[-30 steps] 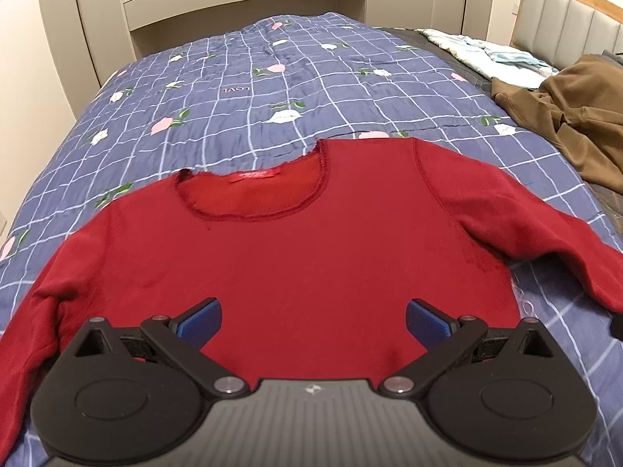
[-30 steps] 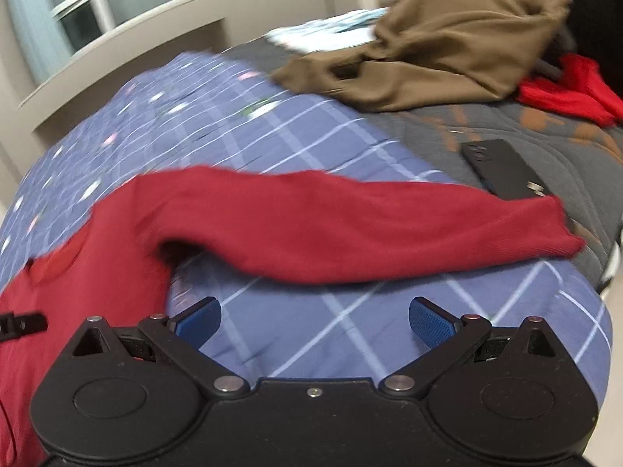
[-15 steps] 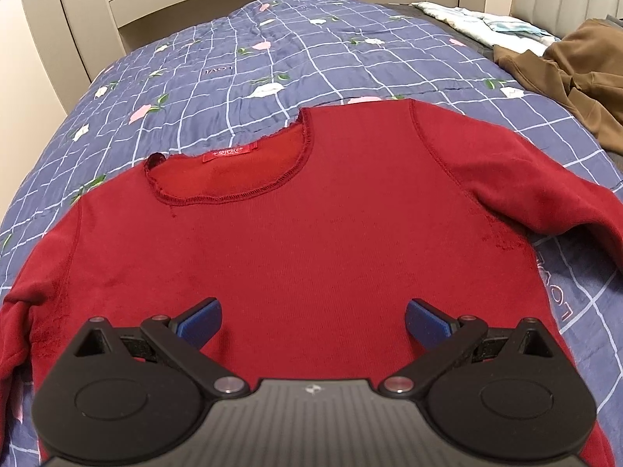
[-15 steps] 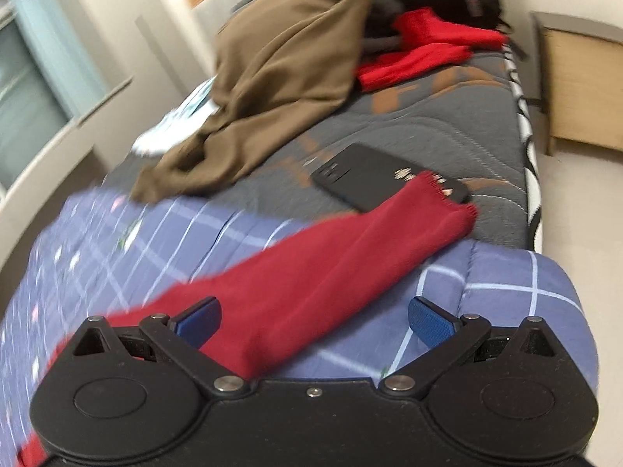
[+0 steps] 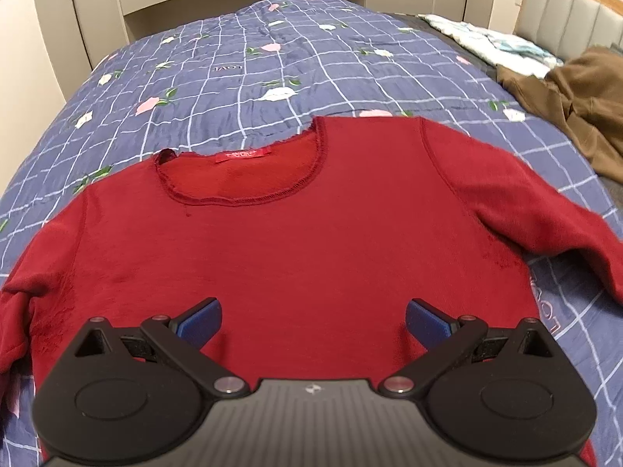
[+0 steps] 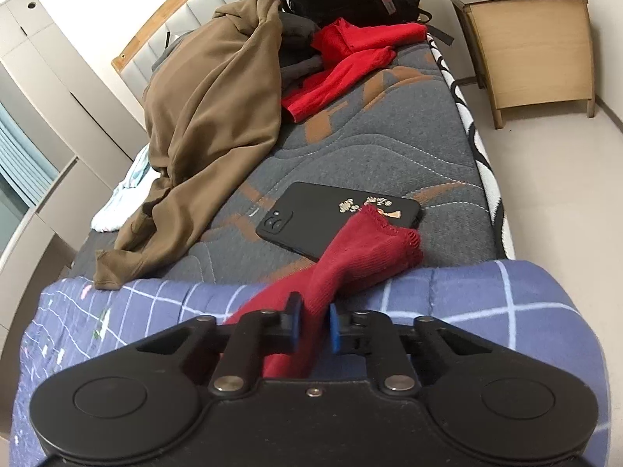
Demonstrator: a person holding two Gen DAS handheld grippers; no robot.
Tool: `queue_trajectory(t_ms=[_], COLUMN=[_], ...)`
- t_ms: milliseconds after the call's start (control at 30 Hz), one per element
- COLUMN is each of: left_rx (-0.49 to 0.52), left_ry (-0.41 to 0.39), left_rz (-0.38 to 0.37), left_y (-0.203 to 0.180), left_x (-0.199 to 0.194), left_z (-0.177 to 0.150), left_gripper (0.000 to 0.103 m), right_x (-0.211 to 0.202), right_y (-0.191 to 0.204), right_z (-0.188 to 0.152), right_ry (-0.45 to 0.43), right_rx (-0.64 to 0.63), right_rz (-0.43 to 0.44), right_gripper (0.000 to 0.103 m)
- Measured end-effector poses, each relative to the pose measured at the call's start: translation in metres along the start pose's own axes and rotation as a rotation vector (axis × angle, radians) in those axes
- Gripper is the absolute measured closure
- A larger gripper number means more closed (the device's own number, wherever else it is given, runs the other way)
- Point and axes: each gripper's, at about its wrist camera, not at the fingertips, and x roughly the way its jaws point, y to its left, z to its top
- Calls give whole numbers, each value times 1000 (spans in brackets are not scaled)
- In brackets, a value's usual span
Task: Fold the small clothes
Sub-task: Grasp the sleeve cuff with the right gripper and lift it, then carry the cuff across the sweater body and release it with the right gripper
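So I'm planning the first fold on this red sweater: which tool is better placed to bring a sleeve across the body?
Right. The right tool has just closed on the sleeve near its cuff. The left tool hangs open over the sweater body, holding nothing.

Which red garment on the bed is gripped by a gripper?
The dark red sweater: the right gripper pinches its sleeve. The brighter red garment lies untouched.
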Motion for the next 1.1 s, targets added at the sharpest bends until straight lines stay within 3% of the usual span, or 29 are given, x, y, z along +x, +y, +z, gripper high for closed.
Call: queue_trajectory(t_ms=[167,333,467,600,700,833,967,1100], left_rx=[-69,-146,-234,-325,-396,-474,-539,-588], left_ry=[-2,-40,-82,-121,-156,-198,-241,-266], left_rz=[-36,-67,-81,-82,-75,-36,11,57], left_y=[26,63,99,137,166,202,236,265], left_x=[-11,-32,-51,-69,-82,-98,-113,-119], left_z=[4,5,2,-6,-14,-25,-36,-45], left_gripper=[0,0,0,0,0,0,0,0], right_x=[-3,-19,-38,-61,-87,-124,-157,-174], right_y=[17,68,129,204,260,309,325,318], right_z=[10,27,30,8,-35,-120,-217,-312], right_ry=[-34,-113,-162,-167,-174,-135,-37,120], right_rx=[-54,-192,-332,-522,-714,-978,-1241,-1494], right_rz=[38,142,276,457,611,813,955,995], right_gripper=[95,96,96,96,96,96,97,97])
